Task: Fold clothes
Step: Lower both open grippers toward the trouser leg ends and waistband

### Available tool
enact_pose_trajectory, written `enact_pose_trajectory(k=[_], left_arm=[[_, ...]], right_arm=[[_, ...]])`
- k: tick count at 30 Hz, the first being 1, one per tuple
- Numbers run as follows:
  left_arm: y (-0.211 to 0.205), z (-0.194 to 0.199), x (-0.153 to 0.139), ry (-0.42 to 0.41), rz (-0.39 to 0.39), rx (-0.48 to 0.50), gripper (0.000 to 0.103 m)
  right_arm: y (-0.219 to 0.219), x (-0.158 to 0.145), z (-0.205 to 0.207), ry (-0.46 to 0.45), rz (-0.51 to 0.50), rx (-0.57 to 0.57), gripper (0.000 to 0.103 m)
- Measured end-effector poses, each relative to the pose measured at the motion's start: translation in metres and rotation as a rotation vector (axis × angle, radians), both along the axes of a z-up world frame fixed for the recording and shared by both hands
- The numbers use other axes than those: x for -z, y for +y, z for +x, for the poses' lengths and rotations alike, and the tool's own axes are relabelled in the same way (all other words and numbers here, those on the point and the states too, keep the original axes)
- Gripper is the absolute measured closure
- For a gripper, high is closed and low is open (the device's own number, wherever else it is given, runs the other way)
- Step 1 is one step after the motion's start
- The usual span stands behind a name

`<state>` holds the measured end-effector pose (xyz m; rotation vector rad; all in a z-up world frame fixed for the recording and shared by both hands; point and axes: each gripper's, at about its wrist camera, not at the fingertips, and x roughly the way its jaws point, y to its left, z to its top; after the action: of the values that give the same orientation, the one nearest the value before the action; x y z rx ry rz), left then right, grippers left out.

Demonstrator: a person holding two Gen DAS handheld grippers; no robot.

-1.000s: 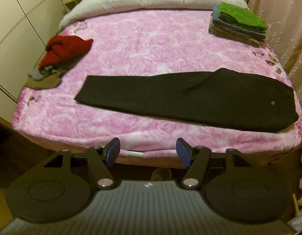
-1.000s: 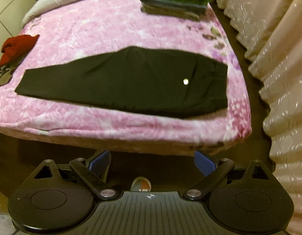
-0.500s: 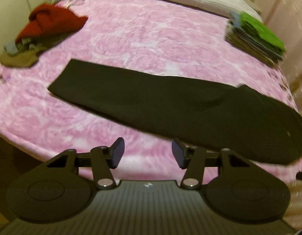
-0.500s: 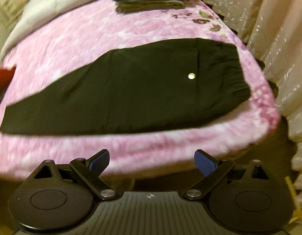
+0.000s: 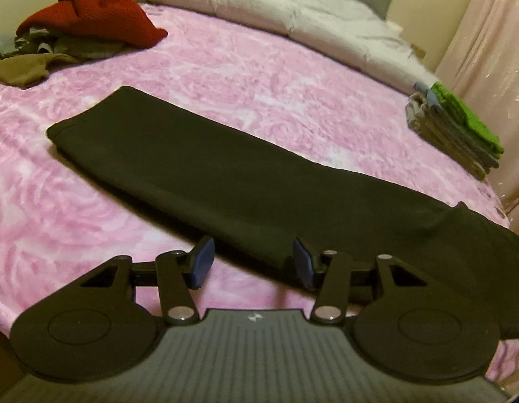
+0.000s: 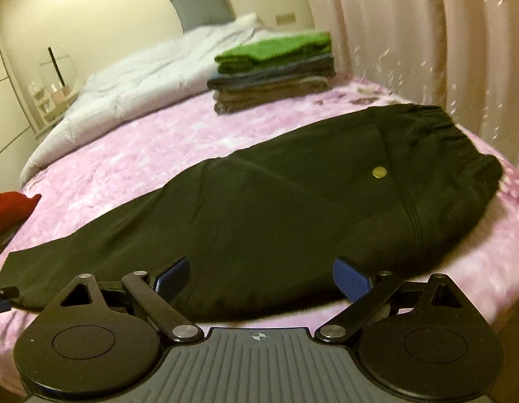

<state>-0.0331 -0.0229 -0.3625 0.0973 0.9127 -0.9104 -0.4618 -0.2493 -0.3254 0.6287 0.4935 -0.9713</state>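
Observation:
A pair of black trousers (image 5: 226, 181), folded lengthwise, lies flat across the pink bedspread (image 5: 199, 67), leg end to the left, elastic waist to the right. It also shows in the right wrist view (image 6: 293, 208), with a small gold button (image 6: 379, 172) near the waist. My left gripper (image 5: 252, 262) is open and empty, low over the trousers' near edge about mid-leg. My right gripper (image 6: 261, 277) is open and empty, low over the near edge of the seat part.
A heap of unfolded clothes with a red knit (image 5: 91, 13) on top sits at the far left. A stack of folded clothes topped by a green piece (image 6: 276, 70) stands at the far right by the curtain (image 6: 427, 50). A white duvet (image 5: 276, 10) lies at the head.
Both grippers have moved forward and down from in front of the bed to just above the trousers' near edge. The trousers have not moved. Both stay open.

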Motion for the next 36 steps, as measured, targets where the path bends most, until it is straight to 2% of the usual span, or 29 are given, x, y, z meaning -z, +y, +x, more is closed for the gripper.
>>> enact_pose_trajectory(k=[3,6,9,14,20,23,25,26,31,33,36], left_arm=[[0.026,0.017,-0.001,0.074,-0.068,-0.032,0.056],[0.043,0.040,0.002,0.108,-0.127,-0.082,0.056],[0.054,0.066,0.011,0.183,-0.157,-0.141,0.056],[0.063,0.101,0.026,0.276,-0.202,-0.226,0.056],[0.062,0.118,0.044,0.371,-0.290,-0.290,0.055],[0.057,0.118,0.047,0.375,-0.315,-0.308,0.058],[0.055,0.118,0.048,0.353,-0.305,-0.312,0.063],[0.055,0.118,0.048,0.339,-0.292,-0.314,0.070],[0.054,0.119,0.051,0.324,-0.297,-0.307,0.071],[0.052,0.117,0.049,0.292,-0.274,-0.304,0.088],[0.048,0.117,0.044,0.248,-0.235,-0.282,0.090]], right_arm=[[0.022,-0.009,-0.007,-0.032,0.061,0.056,0.008],[0.038,-0.018,-0.012,-0.057,0.063,0.082,0.008],[0.050,-0.021,-0.005,-0.046,0.088,0.105,0.031],[0.063,-0.019,0.027,-0.034,0.118,0.064,0.032],[0.059,-0.016,0.063,0.002,0.062,0.018,0.033],[0.057,-0.014,0.080,0.016,0.034,-0.003,0.033],[0.055,-0.014,0.085,0.008,0.017,-0.009,0.033],[0.054,-0.013,0.088,0.008,0.010,-0.014,0.033],[0.046,-0.002,0.098,0.009,0.028,-0.023,0.033],[0.041,0.004,0.096,-0.001,0.053,-0.008,0.033],[0.037,0.010,0.090,-0.012,0.073,0.011,0.033]])
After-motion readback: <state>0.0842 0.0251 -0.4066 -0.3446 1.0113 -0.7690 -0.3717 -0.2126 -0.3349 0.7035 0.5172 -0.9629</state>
